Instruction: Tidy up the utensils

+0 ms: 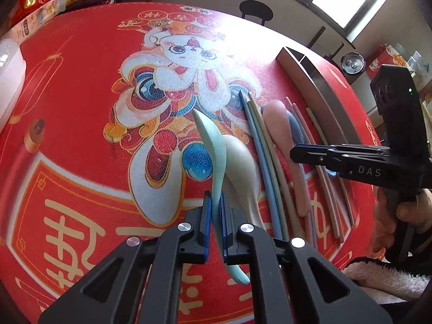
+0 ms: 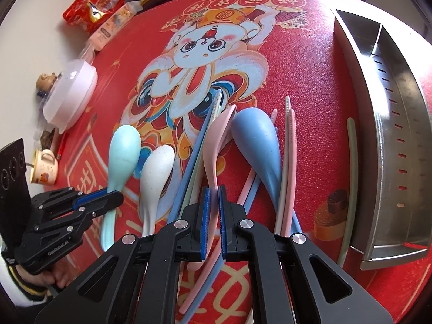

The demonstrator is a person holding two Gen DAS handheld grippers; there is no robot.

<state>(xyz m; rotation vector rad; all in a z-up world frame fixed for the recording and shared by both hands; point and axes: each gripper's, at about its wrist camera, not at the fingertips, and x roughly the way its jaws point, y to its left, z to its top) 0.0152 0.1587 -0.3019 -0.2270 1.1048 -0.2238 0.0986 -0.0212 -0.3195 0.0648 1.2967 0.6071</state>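
Holding the mint spoon (image 1: pixel 216 162) by its handle, my left gripper (image 1: pixel 215 216) is clamped on it with the bowl pointing ahead, so it can be carried. My right gripper (image 2: pixel 213 210) pinches the pink spoon (image 2: pixel 216 140) the same way. To its right, the steel tray (image 2: pixel 399 124) waits on the worktop (image 2: pixel 310 67), probably for the sorted utensils.

"DAS" shows white on the right gripper (image 1: pixel 313 154); "GenRobot.AI" runs along the left gripper (image 2: pixel 113 198); the red mat's (image 2: pixel 310 86) characters stay unreadable.

Red festive mat (image 2: pixel 310 62) with a cartoon rabbit fills the middle, a lidded white bowl (image 2: pixel 71 91) sits at left edge, a red snack bag (image 2: pixel 90 5) upper left, and a small speckled mug (image 2: pixel 44 166) lower left.
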